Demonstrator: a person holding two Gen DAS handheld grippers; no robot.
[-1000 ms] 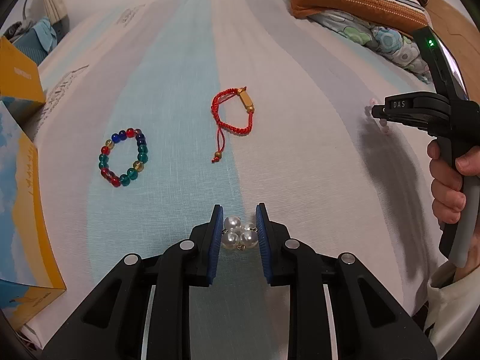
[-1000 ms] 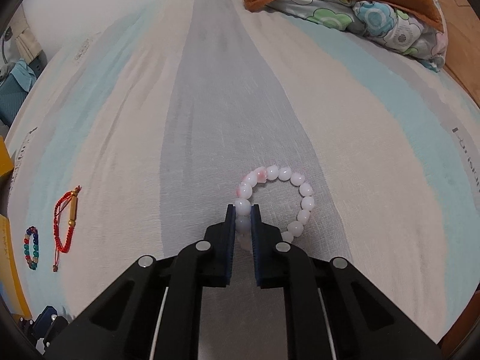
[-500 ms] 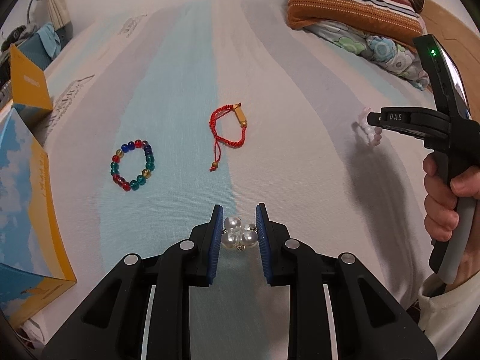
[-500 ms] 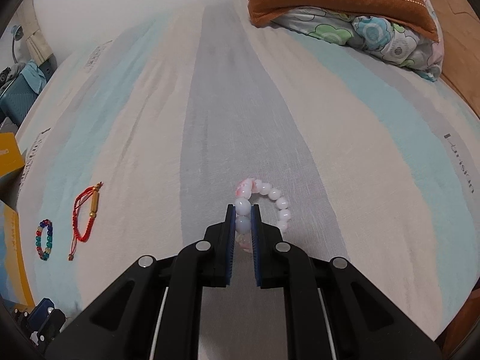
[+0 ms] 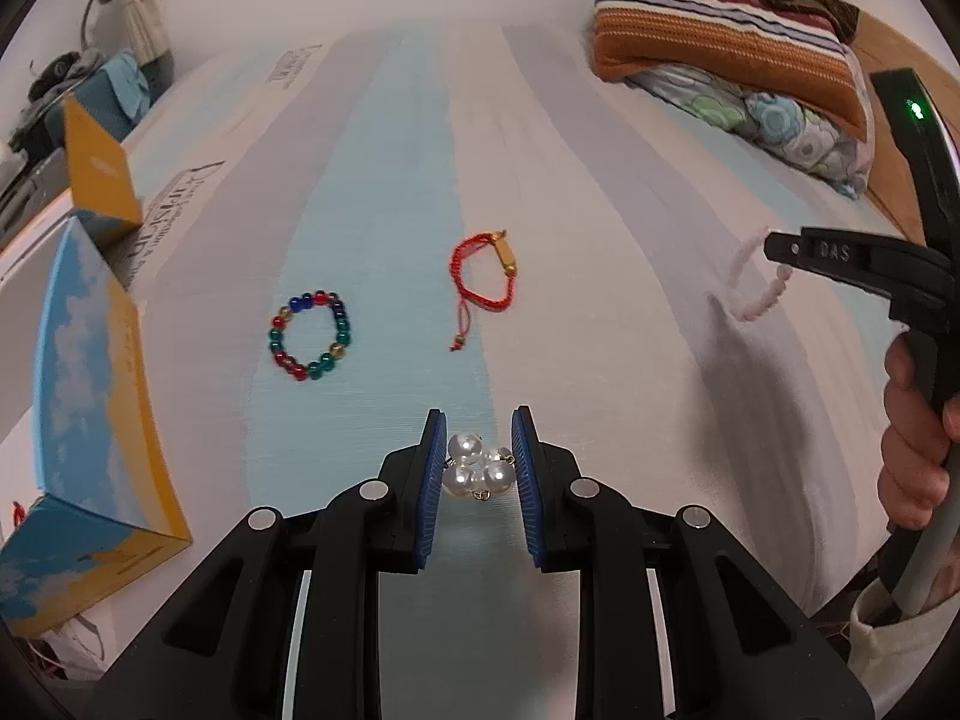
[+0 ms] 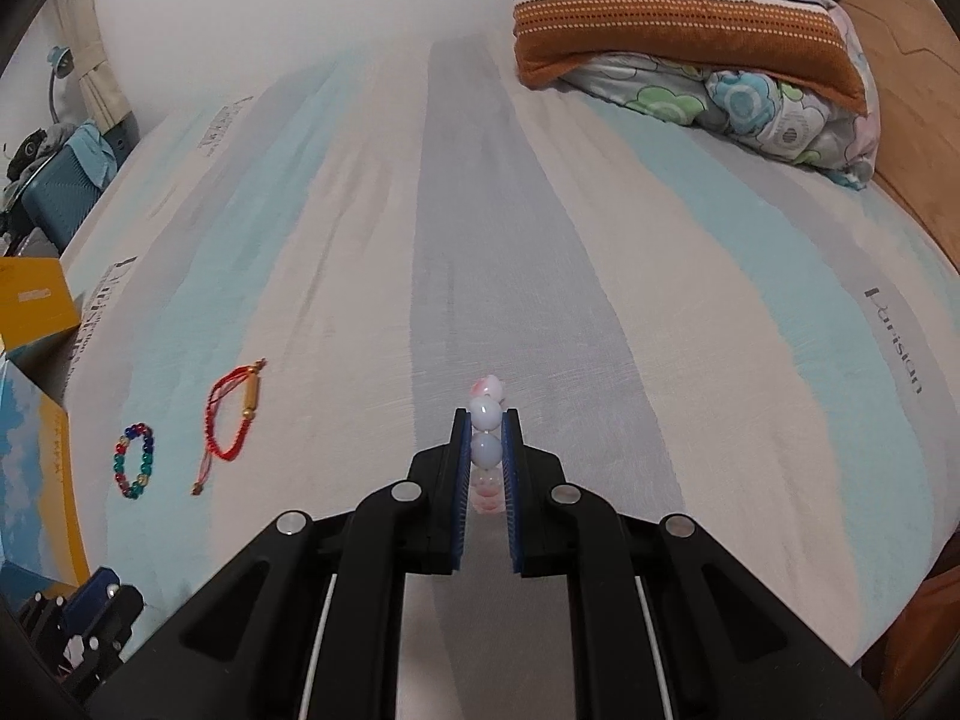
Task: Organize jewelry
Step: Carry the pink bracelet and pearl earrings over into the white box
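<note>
Jewelry is shown across two views. Left wrist view: a pearl cluster (image 5: 478, 467) is clamped between the pads of the left tongs (image 5: 478, 456) above the bed (image 5: 600, 330); a coloured bead bracelet (image 5: 311, 336) lies at 10 o'clock, a red cord bracelet (image 5: 483, 276) at 12 o'clock, a blue-and-yellow box (image 5: 90, 420) at 9 o'clock. Right wrist view: a pink bead bracelet (image 6: 486, 420) is pinched edge-on by the right tongs (image 6: 486, 429), its loop dangling. Round beads could roll out of either grip if swung; the pearls seem the less secure.
</note>
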